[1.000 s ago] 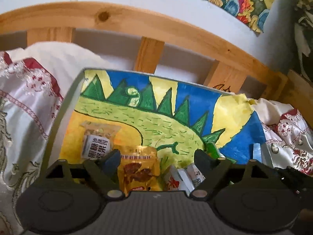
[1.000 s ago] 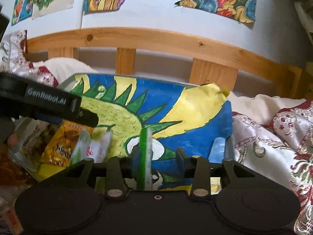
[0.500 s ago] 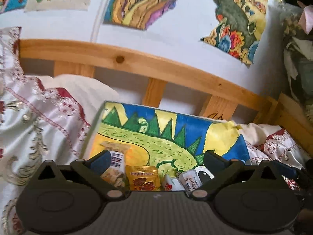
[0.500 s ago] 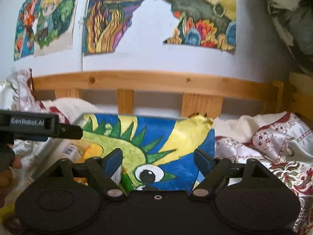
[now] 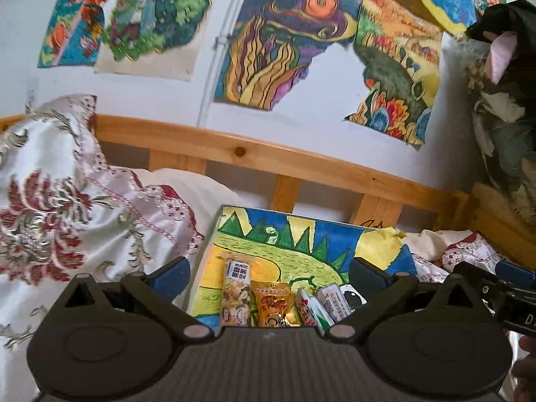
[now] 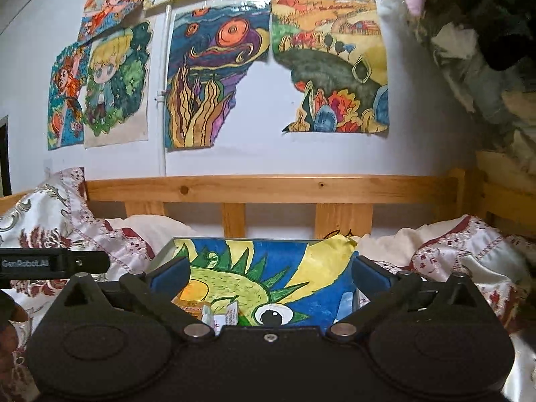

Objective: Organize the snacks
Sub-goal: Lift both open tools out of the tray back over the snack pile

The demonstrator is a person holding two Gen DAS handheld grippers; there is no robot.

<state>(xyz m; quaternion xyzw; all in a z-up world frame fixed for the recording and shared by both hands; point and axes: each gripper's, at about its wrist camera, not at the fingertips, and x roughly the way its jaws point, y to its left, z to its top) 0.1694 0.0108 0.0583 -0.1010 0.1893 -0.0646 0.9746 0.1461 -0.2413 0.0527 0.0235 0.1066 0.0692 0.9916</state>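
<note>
we see a white wall (image 6: 254, 160) filling the upper half of both views, hung with bright children's paintings (image 6: 214, 70). below it a wooden bed rail (image 6: 268, 189) runs across the middle of the frame. patterned white and red bedding (image 5: 67, 227) lies at the left of the left wrist view, and more of it sits at the right edge of the right wrist view.

in the lower centre we see a tray (image 5: 209, 244) lined with a painted dinosaur drawing (image 5: 294, 251) in green, yellow and blue. the snacks lie in a row near the bottom edge of that drawing in the left wrist view: a pale nut packet (image 5: 237, 296) furthest left, an orange packet (image 5: 273, 308) just beside it, then a red and white packet (image 5: 310, 308) and a small white packet (image 5: 335, 303) to the right. they sit close together, some touching.

our left gripper (image 5: 268, 276) stands wide, holding nothing, with the snack row showing between its fingers. our right gripper (image 6: 269, 273) is also spread wide and holds nothing; in its view only the tops of the packets peek above the gripper body at lower centre.
</note>
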